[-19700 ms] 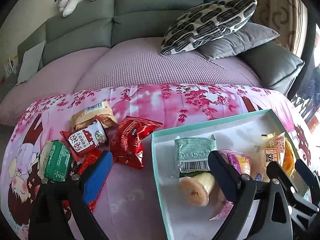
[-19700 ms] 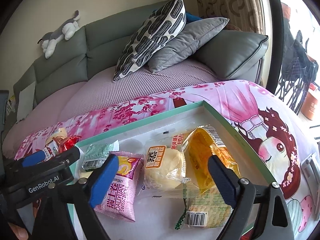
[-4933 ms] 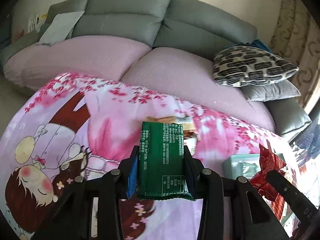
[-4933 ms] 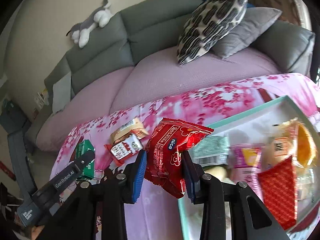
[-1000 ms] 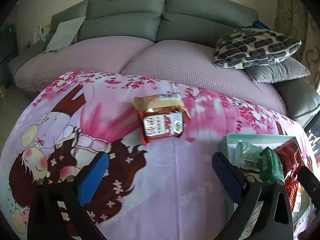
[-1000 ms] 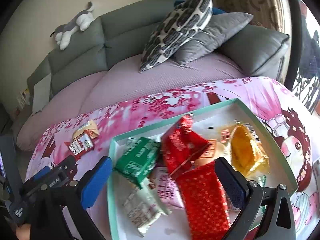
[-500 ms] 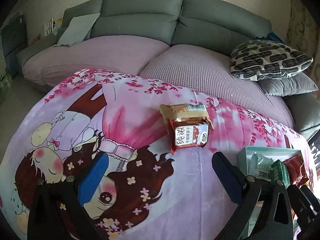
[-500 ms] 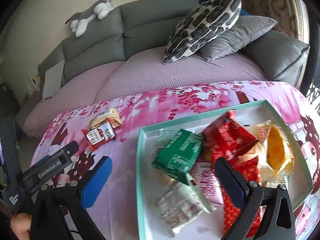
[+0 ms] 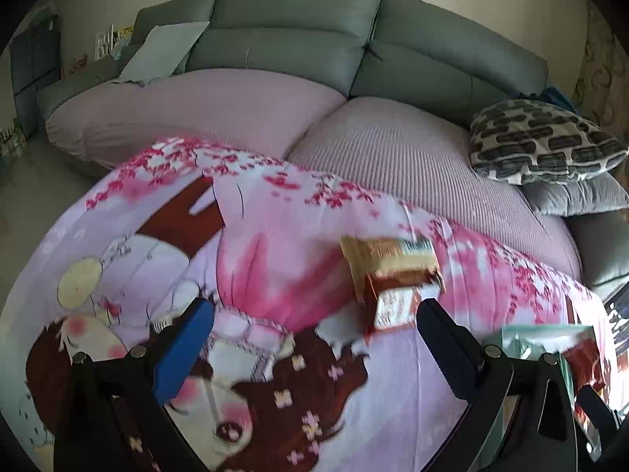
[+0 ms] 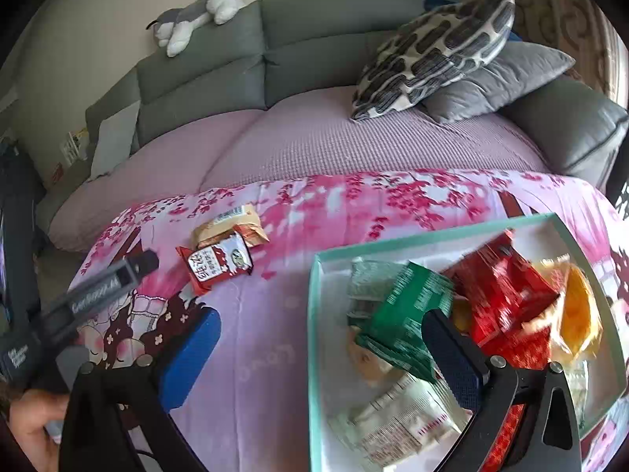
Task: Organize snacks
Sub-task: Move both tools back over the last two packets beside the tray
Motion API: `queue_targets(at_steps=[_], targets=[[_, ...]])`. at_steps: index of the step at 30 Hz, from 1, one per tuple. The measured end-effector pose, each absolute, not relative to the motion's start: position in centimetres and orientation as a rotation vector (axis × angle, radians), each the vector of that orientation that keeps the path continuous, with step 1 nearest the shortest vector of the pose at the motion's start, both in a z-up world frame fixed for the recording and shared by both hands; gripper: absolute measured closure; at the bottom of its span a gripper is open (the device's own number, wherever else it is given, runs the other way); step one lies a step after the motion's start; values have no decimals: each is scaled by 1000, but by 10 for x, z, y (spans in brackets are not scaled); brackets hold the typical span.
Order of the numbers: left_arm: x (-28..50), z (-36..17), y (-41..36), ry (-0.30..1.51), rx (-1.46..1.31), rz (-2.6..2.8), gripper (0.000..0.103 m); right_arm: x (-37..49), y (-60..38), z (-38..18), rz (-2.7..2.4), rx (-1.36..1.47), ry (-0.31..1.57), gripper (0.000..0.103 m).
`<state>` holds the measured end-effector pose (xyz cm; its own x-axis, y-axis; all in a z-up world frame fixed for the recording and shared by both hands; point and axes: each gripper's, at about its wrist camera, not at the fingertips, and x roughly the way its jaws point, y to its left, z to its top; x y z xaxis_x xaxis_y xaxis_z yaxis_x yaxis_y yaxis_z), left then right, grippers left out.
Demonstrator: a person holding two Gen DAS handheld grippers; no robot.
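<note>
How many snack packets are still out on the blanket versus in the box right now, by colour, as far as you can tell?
On the blanket, tan packet: 1
On the blanket, red-and-white packet: 1
In the box, green packet: 1
In the box, red packets: at least 1, blurred
In the box, orange-yellow packet: 1
In the box, pale packets: at least 2
Total: at least 7; 2 left outside.

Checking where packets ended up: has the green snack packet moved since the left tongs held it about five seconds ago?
Yes. The green snack packet now lies inside the teal-rimmed box, right of the two packets still on the cloth; the left tongs are open.
</note>
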<state>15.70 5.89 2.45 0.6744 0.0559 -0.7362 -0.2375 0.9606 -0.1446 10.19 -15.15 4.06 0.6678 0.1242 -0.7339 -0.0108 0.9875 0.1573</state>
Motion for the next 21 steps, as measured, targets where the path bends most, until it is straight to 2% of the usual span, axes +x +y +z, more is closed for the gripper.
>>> queue_targets(at_steps=[7, 21], targets=[[178, 5, 75, 903, -261, 131, 0, 121, -120, 38, 111, 84, 825, 0], [217, -12, 115, 914, -251, 147, 0, 176, -59, 6, 203, 18, 828, 0]])
